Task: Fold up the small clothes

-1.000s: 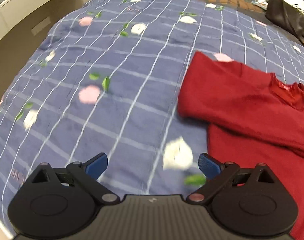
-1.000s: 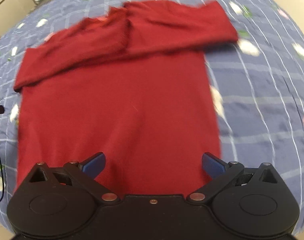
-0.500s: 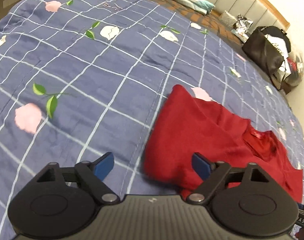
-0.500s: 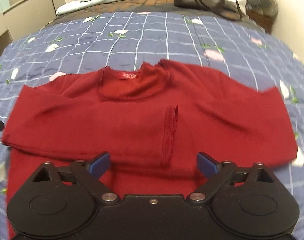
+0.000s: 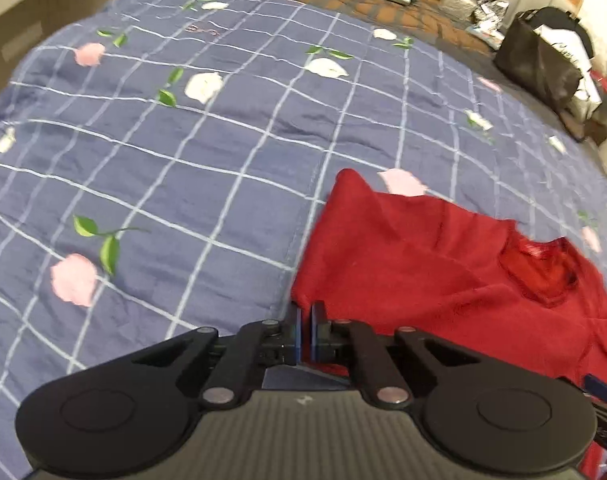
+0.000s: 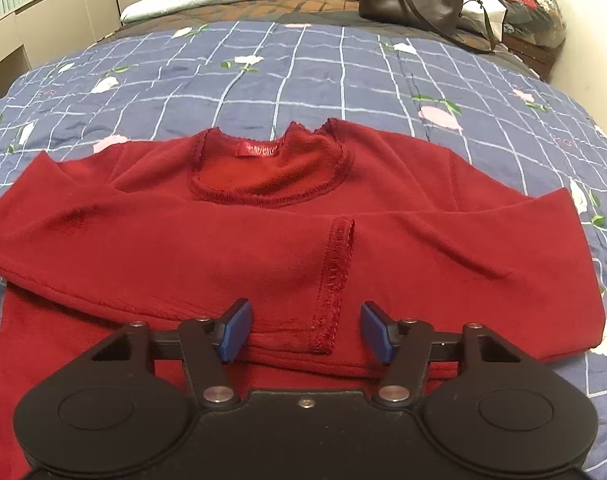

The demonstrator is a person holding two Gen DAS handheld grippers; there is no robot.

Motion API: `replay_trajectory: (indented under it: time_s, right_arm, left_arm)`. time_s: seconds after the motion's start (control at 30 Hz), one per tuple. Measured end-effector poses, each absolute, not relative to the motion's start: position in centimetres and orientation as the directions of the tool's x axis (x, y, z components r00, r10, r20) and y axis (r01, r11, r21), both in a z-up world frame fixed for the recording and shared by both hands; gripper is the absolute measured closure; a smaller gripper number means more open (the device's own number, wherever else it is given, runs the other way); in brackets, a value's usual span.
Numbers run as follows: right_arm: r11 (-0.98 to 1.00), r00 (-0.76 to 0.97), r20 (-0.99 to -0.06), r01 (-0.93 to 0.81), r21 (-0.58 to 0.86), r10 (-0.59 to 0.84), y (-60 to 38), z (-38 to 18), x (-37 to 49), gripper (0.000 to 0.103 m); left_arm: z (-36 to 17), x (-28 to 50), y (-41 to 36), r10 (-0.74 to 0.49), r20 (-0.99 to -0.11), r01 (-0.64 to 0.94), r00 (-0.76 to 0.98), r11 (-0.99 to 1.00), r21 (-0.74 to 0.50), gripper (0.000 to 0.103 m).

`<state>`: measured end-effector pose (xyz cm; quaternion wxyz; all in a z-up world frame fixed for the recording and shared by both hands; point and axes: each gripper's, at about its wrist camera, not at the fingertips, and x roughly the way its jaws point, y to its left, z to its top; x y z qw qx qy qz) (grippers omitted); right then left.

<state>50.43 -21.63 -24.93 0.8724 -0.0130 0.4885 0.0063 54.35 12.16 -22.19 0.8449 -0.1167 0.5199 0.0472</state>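
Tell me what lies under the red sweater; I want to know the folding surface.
The red sweater lies on a blue checked quilt with flower prints, visible all round it. Its sleeves are folded across the chest, covering the front. Whatever is directly beneath the sweater is hidden.

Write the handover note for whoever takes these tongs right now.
Left tongs: shut at the shirt's left edge; whether cloth is pinched is unclear.
Right tongs: open, over the sleeve cuff at the shirt's middle.
Shirt lies flat on the quilt, collar away from you.
Done: both sleeves folded across the chest.
Left: fold the body up, then tidy.
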Motion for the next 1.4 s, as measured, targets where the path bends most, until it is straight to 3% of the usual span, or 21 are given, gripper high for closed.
replay_trajectory:
  time_s: [0.17,0.23,0.33,0.5,0.63,0.8,0.9,0.97,1.07,1.2,1.33,1.4]
  right_arm:
    - [0.999,0.540,-0.841,-0.041,0.010,0.031,-22.9,-24.0,50.0,0.035]
    - [1.000,0.562,-0.827,-0.023,0.018,0.028,-24.4,-23.0,49.3,0.027]
    - [0.999,0.576,-0.817,0.032,0.011,-0.009,-28.1,-21.7,48.0,0.023]
    - [0.986,0.540,-0.831,0.153,-0.059,-0.133,-35.6,-21.5,46.8,0.024]
    - [0.962,0.493,-0.856,0.271,-0.021,-0.158,-40.9,-22.5,47.3,0.027]
    - [0.944,0.457,-0.887,0.317,0.089,-0.070,-44.5,-24.2,48.3,0.039]
    - [0.967,0.447,-0.894,0.235,0.102,-0.014,-44.1,-24.1,48.8,0.075]
    - [0.980,0.430,-0.903,0.185,0.069,-0.018,-43.7,-24.0,48.9,0.084]
    - [0.981,0.426,-0.905,0.173,0.083,0.002,-44.2,-23.8,48.9,0.085]
    - [0.975,0.400,-0.915,0.182,0.126,0.044,-45.0,-23.9,48.9,0.074]
    - [0.972,0.416,-0.902,0.139,0.188,0.115,-44.8,-22.4,46.5,0.040]
    - [0.965,0.399,-0.899,0.106,0.240,0.180,-44.2,-22.0,44.3,0.033]
  left_arm:
    - [-23.0,54.2,11.7,-0.053,-0.892,-0.224,0.448,0.960,-0.169,0.093]
    - [-22.8,53.7,11.8,-0.046,-0.889,-0.249,0.456,0.952,-0.177,0.078]
    - [-22.0,52.3,11.5,-0.016,-0.875,-0.280,0.484,0.945,-0.172,0.041]
    - [-20.8,48.5,10.5,0.010,-0.864,-0.324,0.503,0.929,-0.178,0.027]
    - [-21.3,44.7,9.5,0.028,-0.883,-0.382,0.469,0.908,-0.174,0.019]
    - [-21.9,40.2,7.7,0.060,-0.917,-0.447,0.395,0.885,-0.134,0.019]
    - [-21.6,38.0,6.7,0.080,-0.924,-0.474,0.373,0.873,-0.115,0.019]
    - [-21.2,36.7,6.2,0.091,-0.930,-0.498,0.356,0.861,-0.107,0.019]
    - [-20.5,35.3,5.5,0.110,-0.932,-0.507,0.344,0.857,-0.086,0.018]
    - [-19.9,34.3,5.0,0.112,-0.937,-0.504,0.331,0.860,-0.075,0.011]
    - [-19.9,33.3,5.1,0.086,-0.948,-0.495,0.306,0.865,-0.081,0.006]
    - [-20.1,32.9,5.3,0.064,-0.955,-0.488,0.288,0.868,-0.089,0.004]
